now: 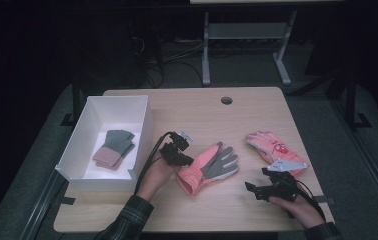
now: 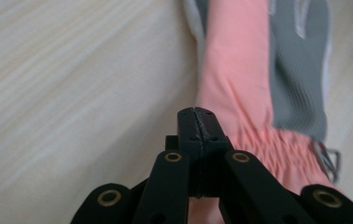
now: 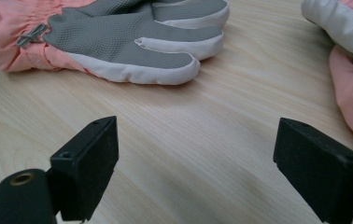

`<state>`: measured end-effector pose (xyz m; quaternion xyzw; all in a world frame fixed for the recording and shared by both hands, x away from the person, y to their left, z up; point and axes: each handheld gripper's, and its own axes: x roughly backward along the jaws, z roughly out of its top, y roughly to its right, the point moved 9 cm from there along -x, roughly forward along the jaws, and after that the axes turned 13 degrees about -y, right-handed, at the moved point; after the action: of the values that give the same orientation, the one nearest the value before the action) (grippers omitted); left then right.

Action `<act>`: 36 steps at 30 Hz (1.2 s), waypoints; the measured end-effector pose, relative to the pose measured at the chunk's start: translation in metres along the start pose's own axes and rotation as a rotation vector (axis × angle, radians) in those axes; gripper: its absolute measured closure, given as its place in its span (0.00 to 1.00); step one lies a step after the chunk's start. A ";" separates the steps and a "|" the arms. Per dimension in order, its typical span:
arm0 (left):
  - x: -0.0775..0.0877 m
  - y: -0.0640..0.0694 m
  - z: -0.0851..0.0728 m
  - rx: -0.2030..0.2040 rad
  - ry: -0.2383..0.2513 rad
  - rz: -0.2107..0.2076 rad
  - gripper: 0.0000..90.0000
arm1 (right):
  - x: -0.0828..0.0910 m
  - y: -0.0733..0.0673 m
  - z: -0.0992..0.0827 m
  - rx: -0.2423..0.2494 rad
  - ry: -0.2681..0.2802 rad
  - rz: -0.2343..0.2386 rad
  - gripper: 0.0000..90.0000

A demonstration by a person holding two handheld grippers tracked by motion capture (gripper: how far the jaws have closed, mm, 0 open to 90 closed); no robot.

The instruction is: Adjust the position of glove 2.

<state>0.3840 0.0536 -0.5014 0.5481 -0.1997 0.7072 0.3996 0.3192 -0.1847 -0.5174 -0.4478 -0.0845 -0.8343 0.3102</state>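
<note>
My left gripper (image 2: pixel 197 122), jaws pinched together on nothing, sits by the pink-and-grey padded glove (image 1: pixel 208 167) mid-frame. Right gripper (image 3: pixel 195 158) waits wide open and empty. Next I reckon I open up and grab that cuff.

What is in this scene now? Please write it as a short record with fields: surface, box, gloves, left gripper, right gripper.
surface: wooden table with a round hole near its far edge
box: white box at the table's left, with a grey and pink glove pair inside
gloves: palm-up pink glove at the middle; second pink glove to its right
left gripper: left gripper, jaws shut and empty, beside the middle glove's cuff
right gripper: right gripper, jaws open and empty, above bare wood
</note>
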 end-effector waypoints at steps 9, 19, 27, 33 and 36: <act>0.002 0.024 -0.019 -0.050 -0.003 -0.071 1.00 | 0.006 -0.003 -0.017 -0.001 -0.026 0.000 0.16; -0.008 0.059 -0.017 -0.141 -0.017 -0.142 1.00 | 0.005 -0.006 -0.023 0.010 -0.047 0.010 0.16; -0.019 0.079 -0.006 -0.202 -0.024 -0.155 1.00 | 0.004 -0.008 -0.023 0.025 -0.052 0.013 0.16; -0.023 0.085 0.001 -0.217 -0.024 -0.164 1.00 | 0.004 -0.008 -0.024 0.025 -0.053 0.017 0.16; -0.027 0.090 0.005 -0.228 -0.025 -0.168 1.00 | 0.005 -0.008 -0.024 0.036 -0.048 0.015 0.16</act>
<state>0.3189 -0.0128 -0.5108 0.5226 -0.2373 0.6369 0.5147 0.2959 -0.1900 -0.5263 -0.4628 -0.1035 -0.8192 0.3225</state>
